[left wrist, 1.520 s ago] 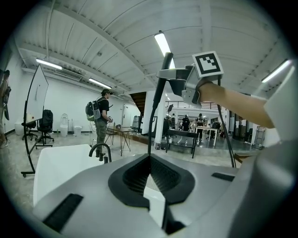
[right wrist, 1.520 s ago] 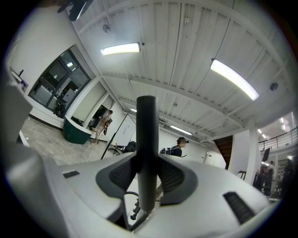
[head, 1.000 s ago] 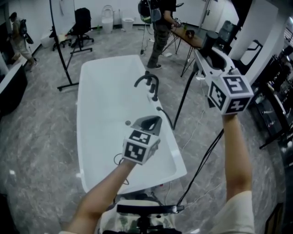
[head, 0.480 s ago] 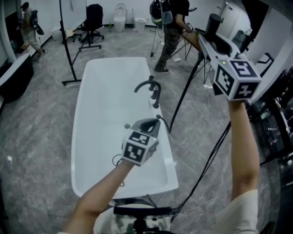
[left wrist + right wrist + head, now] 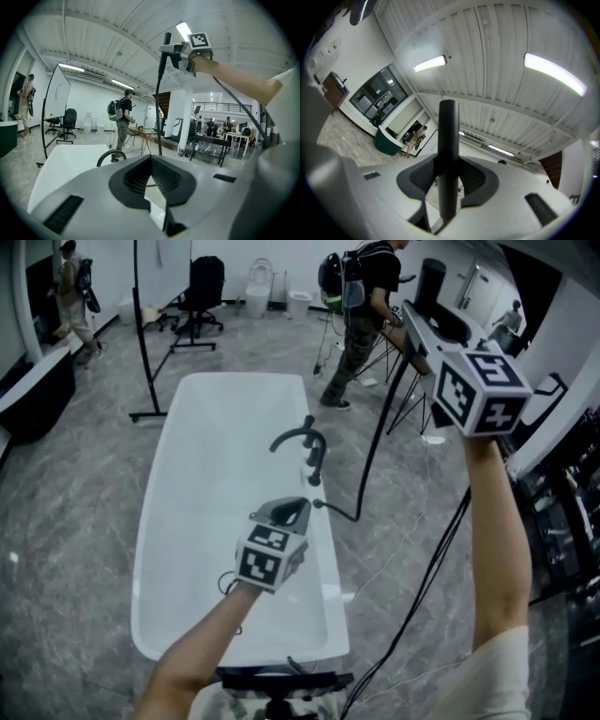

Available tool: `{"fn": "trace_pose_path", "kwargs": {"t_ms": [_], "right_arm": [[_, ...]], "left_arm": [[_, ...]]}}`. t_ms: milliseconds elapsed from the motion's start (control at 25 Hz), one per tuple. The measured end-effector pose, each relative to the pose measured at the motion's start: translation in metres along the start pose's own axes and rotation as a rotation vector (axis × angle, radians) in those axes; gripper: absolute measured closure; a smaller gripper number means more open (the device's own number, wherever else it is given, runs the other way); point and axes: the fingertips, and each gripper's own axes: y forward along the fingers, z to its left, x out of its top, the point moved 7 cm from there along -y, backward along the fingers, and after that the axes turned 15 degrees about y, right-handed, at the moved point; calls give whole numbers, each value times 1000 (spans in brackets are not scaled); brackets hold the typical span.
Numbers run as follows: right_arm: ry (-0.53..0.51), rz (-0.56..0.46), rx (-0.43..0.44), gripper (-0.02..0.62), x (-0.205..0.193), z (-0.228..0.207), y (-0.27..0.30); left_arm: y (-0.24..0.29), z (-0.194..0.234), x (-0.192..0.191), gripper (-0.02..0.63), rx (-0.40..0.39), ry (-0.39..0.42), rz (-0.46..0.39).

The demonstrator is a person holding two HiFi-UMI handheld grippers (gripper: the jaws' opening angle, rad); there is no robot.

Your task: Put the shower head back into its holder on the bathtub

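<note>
The shower head (image 5: 431, 279) is a black stick; my right gripper (image 5: 424, 320) is shut on it and holds it high at the right, well off the tub. In the right gripper view the shower head (image 5: 449, 150) stands upright between the pads of the right gripper (image 5: 449, 176). Its black hose (image 5: 375, 446) hangs down to the rim of the white bathtub (image 5: 155, 521), close to the black faucet (image 5: 302, 439) and a short black upright (image 5: 315, 465). My left gripper (image 5: 289, 509) hovers over the tub's right rim, shut and with nothing in it. From the left gripper (image 5: 150, 159) the shower head (image 5: 165, 51) shows overhead.
A person with a backpack (image 5: 361, 296) stands beyond the tub beside a folding table (image 5: 403, 329). A black light stand (image 5: 142, 343) rises left of the tub. An office chair (image 5: 202, 282) and a toilet (image 5: 258, 277) are at the back. Dark racks (image 5: 562, 484) line the right side.
My right gripper has risen higher with the shower head in it. My left gripper has drifted back and a little left along the tub's right rim.
</note>
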Motion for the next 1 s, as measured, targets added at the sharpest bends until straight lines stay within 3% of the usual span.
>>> {"fn": "trace_pose_path", "kwargs": {"t_ms": [240, 360, 520, 1000], "right_arm": [[-31, 9, 4, 449, 9, -23, 27], [13, -2, -9, 449, 9, -35, 37], [84, 2, -28, 449, -11, -38, 43], [164, 35, -37, 449, -64, -41, 54]], "left_arm": [[14, 10, 3, 599, 14, -7, 4], [21, 18, -2, 598, 16, -15, 12], [27, 31, -12, 598, 14, -25, 13], [48, 49, -15, 598, 2, -33, 23]]}}
